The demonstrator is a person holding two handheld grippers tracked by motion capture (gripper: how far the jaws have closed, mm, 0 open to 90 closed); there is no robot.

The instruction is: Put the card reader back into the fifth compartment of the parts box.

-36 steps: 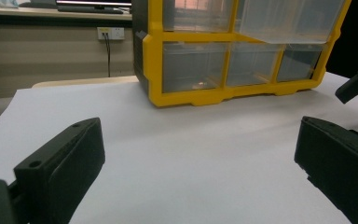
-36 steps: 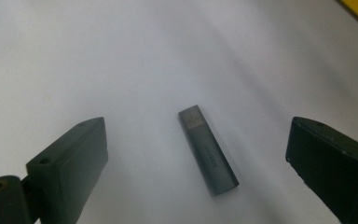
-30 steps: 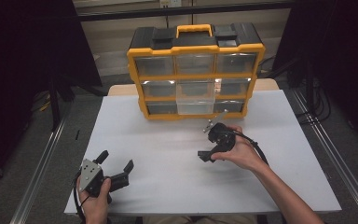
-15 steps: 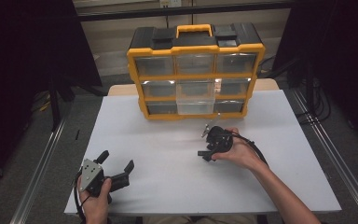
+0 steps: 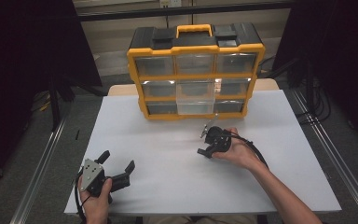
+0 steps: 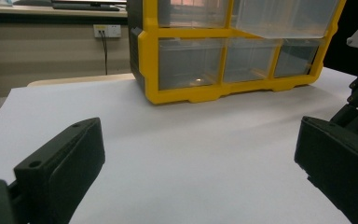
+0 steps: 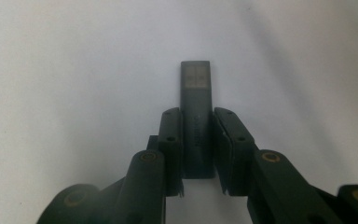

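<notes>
My right tongs (image 7: pixel 196 140) are clamped on a small dark grey USB stick (image 7: pixel 196 116) with a flat rectangular body, the two black jaws pressing its long sides while its metal plug end pokes out ahead of the tips, pointing down at the white table (image 7: pixel 51 70). In the high view these right tongs (image 5: pixel 206 144) sit in the hand a little in front of the yellow-and-black plastic organiser case (image 5: pixel 196 70) with clear drawers, whose middle clear drawer (image 5: pixel 195 95) stands pulled out from its row. My worry is the grip: I judge the jaws hold only the rear half of the stick on smooth sides, so any knock of the free end against the table or a drawer's rim could pivot it or let it slide out. If I tilt the wrist too fast toward the case, the stick may skew between the pads and miss the open drawer, landing on the table. The trailing cable by my right wrist could also drag and tug my aim. My left tongs (image 5: pixel 117 169) rest near the table's front left edge, jaws spread wide apart and holding nothing, well apart from the case; they are too far to catch a dropped stick.
</notes>
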